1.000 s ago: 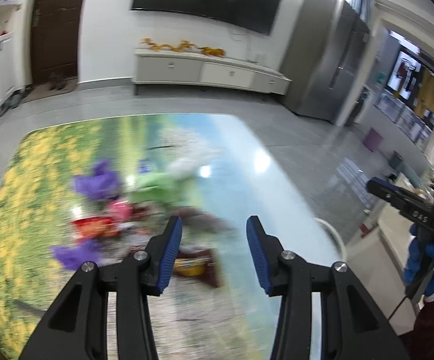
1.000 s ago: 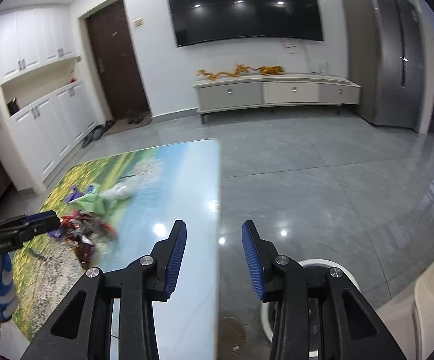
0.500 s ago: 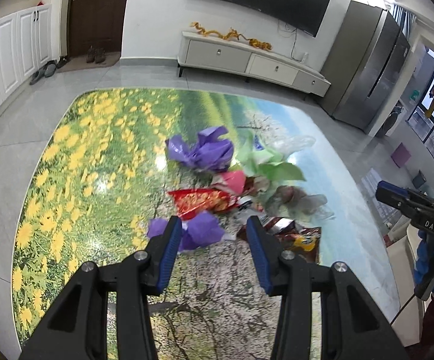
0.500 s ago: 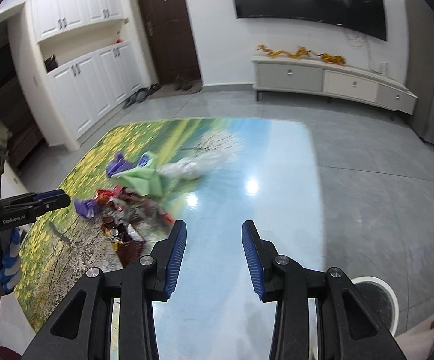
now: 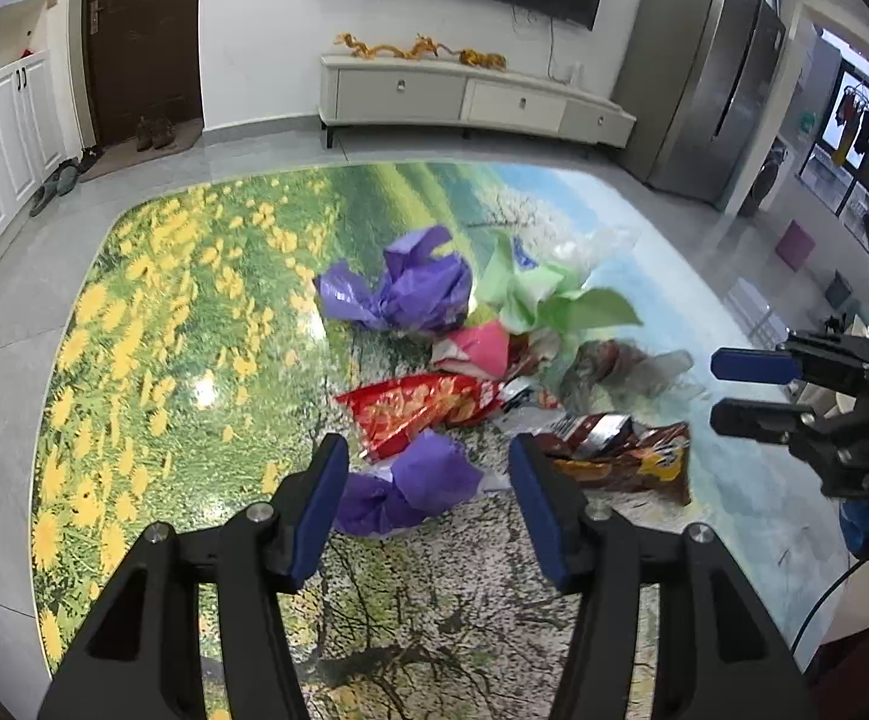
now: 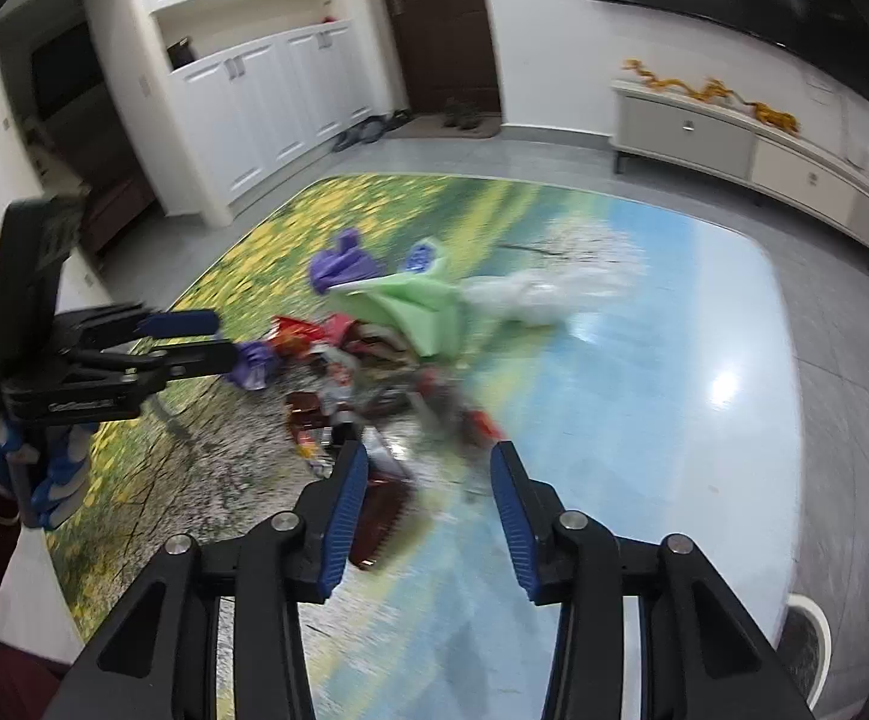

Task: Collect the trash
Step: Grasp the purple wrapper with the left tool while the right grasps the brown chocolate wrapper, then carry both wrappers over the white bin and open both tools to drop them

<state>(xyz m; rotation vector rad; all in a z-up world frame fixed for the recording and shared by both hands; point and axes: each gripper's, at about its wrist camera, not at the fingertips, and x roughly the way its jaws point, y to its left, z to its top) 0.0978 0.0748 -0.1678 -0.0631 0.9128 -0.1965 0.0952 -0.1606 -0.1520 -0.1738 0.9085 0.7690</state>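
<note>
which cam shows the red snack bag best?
Left wrist view: the red snack bag lies sharp and nearly whole on the table, just beyond the open left hand-held gripper. Right wrist view shows only a motion-blurred red patch in the pile.

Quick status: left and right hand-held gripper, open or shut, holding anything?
Left hand-held gripper: open, empty, purple wrapper seen between its fingers.
Right hand-held gripper: open, empty, over the trash pile's edge.
</note>
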